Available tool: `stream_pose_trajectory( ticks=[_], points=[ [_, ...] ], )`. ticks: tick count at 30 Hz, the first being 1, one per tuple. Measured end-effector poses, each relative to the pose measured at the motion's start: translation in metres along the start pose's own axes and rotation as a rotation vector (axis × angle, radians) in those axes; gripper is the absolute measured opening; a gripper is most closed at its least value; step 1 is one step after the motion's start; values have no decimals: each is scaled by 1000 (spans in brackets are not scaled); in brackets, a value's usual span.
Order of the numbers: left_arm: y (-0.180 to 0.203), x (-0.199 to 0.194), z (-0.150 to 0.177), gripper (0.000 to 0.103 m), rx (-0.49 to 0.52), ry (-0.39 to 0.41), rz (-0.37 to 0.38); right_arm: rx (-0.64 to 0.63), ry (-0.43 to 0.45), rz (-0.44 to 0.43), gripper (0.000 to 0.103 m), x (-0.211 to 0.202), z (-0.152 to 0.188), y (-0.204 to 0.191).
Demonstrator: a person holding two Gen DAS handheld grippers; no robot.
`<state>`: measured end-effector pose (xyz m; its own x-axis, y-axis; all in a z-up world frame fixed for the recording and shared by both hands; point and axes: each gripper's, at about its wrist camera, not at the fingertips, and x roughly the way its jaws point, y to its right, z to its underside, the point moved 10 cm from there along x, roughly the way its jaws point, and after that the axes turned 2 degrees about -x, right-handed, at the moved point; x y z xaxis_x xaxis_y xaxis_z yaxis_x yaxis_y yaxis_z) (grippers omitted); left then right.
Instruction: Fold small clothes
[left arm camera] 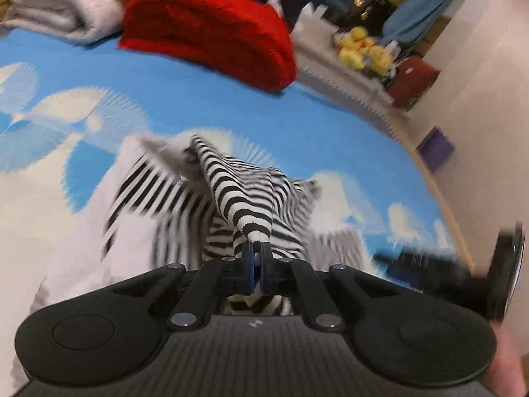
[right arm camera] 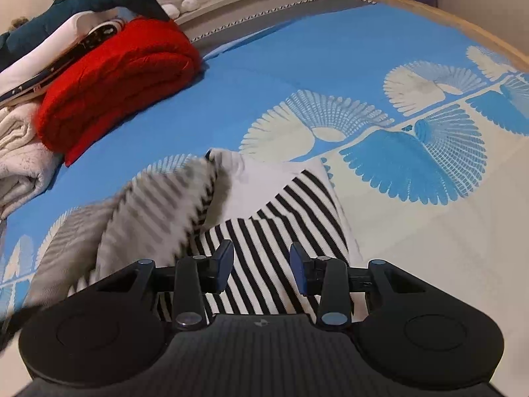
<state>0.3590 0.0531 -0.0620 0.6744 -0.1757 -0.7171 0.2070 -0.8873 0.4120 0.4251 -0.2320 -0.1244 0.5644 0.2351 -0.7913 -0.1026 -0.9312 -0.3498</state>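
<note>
Your left hand-held gripper (left arm camera: 257,250) is pinching the striped top's (right arm camera: 281,231) edge, lifted over the bed (right arm camera: 297,66); your right hand-held gripper (right arm camera: 262,264) hangs open just above the flat part, stripes running away from you.

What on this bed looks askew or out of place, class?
Only the black-and-white striped cloth garment: one end is bunched and lifted off the blue patterned bedspread, pinched in the left claw. The rest lies flat. Nothing looks spilled or damaged.
</note>
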Motion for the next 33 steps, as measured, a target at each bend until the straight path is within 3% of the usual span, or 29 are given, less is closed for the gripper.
stream_pose_trajectory(
  ticks=[2, 4, 5, 7, 8, 11, 14, 19, 22, 23, 24, 25, 27, 29, 33],
  points=[
    [-20, 7, 21, 7, -32, -51, -10, 7, -1, 5, 39, 1, 2, 1],
    [-49, 27, 35, 13, -61, -132, -128, 10, -14, 1, 39, 3, 6, 1],
    [-55, 33, 35, 15, -98, -151, -137, 17, -30, -5, 40, 6, 10, 0],
    [-59, 44, 23, 43, -170, -144, -95, 40, -79, -38, 41, 15, 18, -4],
    [-61, 47, 18, 45, -174, -135, -101, 49, -116, -62, 41, 21, 25, -9],
    [-66, 60, 8, 46, -135, -136, -140, 44, -229, -145, 41, 42, 48, -29],
    [-75, 79, 16, 46, -191, -200, -117, 77, -312, -156, 41, 61, 69, -37],
    [-82, 100, 26, 46, -244, -253, -107, 22, -342, -138, 41, 76, 85, -46],
    [-83, 102, 26, 42, -272, -267, -101, 20, -331, -137, 41, 78, 90, -44],
    [-81, 102, 24, 38, -269, -268, -93, 28, -320, -145, 34, 79, 88, -43],
    [-77, 101, 23, 24, -249, -270, -85, 36, -306, -153, 19, 78, 85, -43],
    [-75, 101, 22, 13, -221, -270, -89, 44, -289, -160, 13, 76, 82, -44],
    [-72, 98, 18, 4, -173, -256, -106, 71, -241, -183, 2, 67, 70, -45],
    [-71, 94, 11, 2, -159, -227, -99, 82, -170, -225, 0, 51, 55, -50],
    [-77, 73, -18, 1, -162, -95, -100, 86, 19, -238, 0, 14, 17, -38]
  ],
)
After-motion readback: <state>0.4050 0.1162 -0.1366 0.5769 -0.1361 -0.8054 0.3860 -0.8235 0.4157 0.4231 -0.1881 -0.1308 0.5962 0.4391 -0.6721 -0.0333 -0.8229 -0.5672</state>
